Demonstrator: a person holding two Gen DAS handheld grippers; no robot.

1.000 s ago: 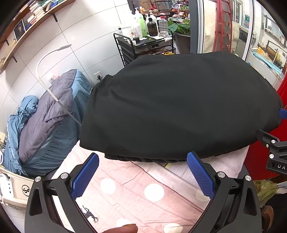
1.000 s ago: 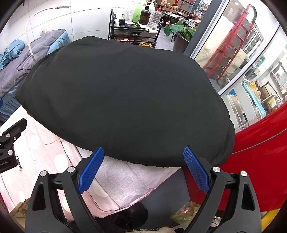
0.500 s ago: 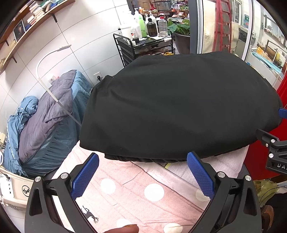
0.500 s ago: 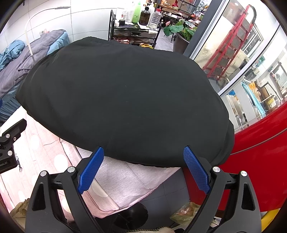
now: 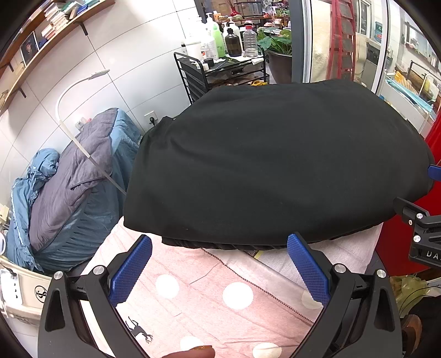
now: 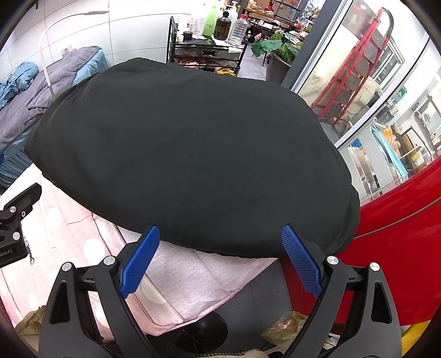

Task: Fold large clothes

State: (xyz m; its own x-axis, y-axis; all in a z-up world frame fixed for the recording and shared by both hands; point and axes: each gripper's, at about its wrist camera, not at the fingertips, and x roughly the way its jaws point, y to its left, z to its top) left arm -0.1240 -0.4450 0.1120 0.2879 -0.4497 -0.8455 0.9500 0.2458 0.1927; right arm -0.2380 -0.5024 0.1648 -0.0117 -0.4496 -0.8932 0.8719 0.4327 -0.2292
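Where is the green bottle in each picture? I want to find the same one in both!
Left wrist view: the green bottle is at the top, a bit left of middle, on the black cart behind the black cloth.
Right wrist view: the green bottle is at the very top, near the middle, on the same cart.
Shared landmark: the dark brown bottle standing just right of it.

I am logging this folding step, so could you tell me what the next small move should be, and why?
Probably ease both grippers forward to the near edge of the black garment and pinch it. The left gripper and right gripper are both open and hold nothing, their fingertips just short of that edge, and the garment lies in a broad, layered slab on the pink polka-dot cloth, apparently ready for another fold.
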